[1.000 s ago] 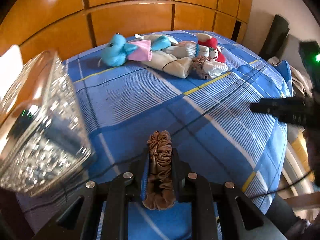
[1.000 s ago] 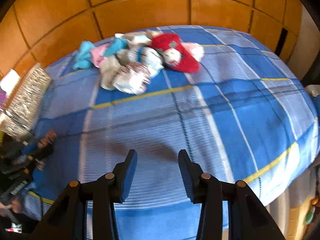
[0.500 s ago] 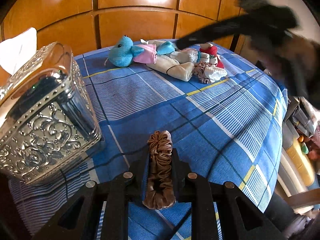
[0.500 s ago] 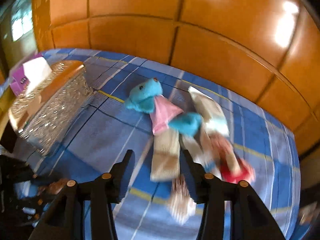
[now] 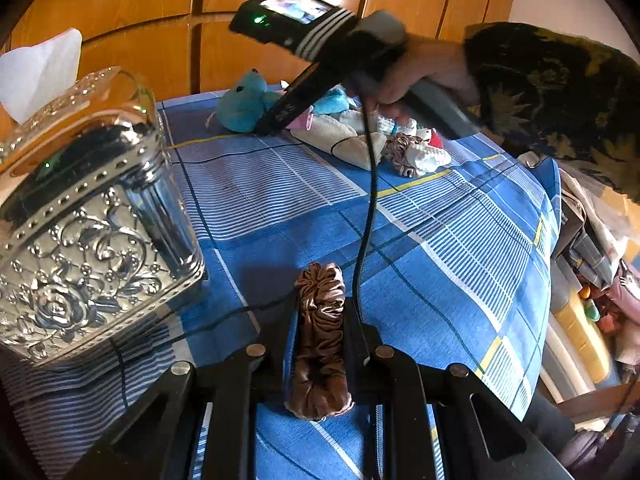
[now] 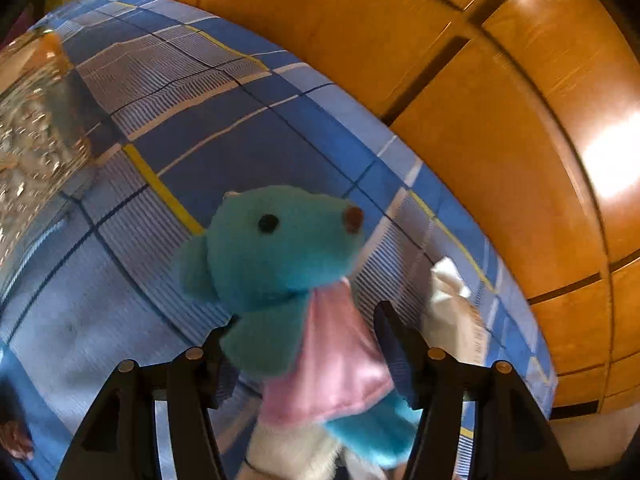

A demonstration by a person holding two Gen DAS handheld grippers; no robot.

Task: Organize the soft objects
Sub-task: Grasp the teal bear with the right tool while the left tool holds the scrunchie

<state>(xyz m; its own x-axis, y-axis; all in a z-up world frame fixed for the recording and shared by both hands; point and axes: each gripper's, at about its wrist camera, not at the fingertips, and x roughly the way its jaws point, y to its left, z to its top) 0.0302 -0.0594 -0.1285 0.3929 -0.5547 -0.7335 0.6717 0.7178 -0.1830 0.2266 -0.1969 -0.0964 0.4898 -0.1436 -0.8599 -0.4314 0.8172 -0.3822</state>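
My left gripper [image 5: 320,344] stays clenched on the scrunchie [image 5: 321,332]. My right gripper [image 6: 306,344] is opening, the plush [image 6: 280,264] between its fingers [image 6: 394,340], untouched. I should settle lower and centre the body before squeezing.

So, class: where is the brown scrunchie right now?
In the left wrist view, the brown scrunchie sits bottom centre, clamped in the left gripper, just right of the silver tissue box.

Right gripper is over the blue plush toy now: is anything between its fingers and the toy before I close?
Nothing visible blocks it. The right gripper has its jaws opening, with the blue plush toy already between them, pads not pressing yet. A white soft item lies beside the toy, outside the fingers.
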